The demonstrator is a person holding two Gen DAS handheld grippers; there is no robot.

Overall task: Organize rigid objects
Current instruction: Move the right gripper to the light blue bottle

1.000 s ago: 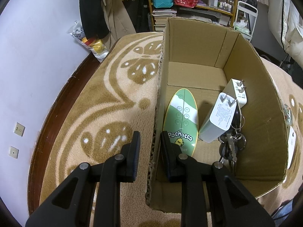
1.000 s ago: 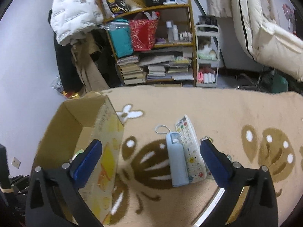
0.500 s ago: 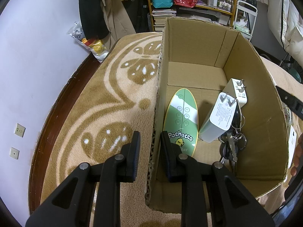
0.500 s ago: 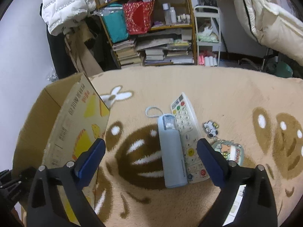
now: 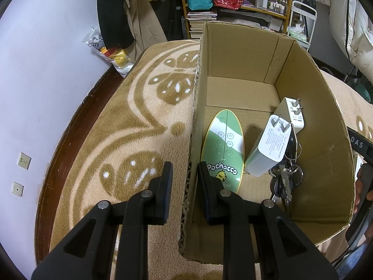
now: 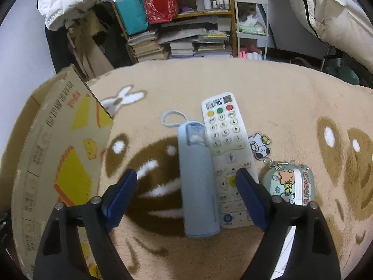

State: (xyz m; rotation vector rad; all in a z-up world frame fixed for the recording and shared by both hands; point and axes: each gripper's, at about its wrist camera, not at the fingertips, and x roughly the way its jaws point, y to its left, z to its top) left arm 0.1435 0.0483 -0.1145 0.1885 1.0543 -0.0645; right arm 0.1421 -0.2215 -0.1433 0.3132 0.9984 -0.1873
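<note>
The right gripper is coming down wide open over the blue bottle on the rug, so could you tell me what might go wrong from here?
1. The pale blue cylindrical bottle lies touching the white remote control; the right gripper straddles both, so closing may catch the remote too.
2. The left gripper only pinches the brown cardboard box by its thin wall; the wall could bend or slip.

Cluttered bookshelf [image 6: 181, 35] beyond patterned rug [image 6: 279, 107]

Background items, room beyond the work area

Patterned beige rug [image 6: 268, 88] underfoot; wooden shelf [image 6: 181, 16] holding stacked books [image 6: 184, 44], red bag [image 6: 160, 0], teal bag [image 6: 131, 11]; white rolling cart [image 6: 251, 23] beside it.
</note>
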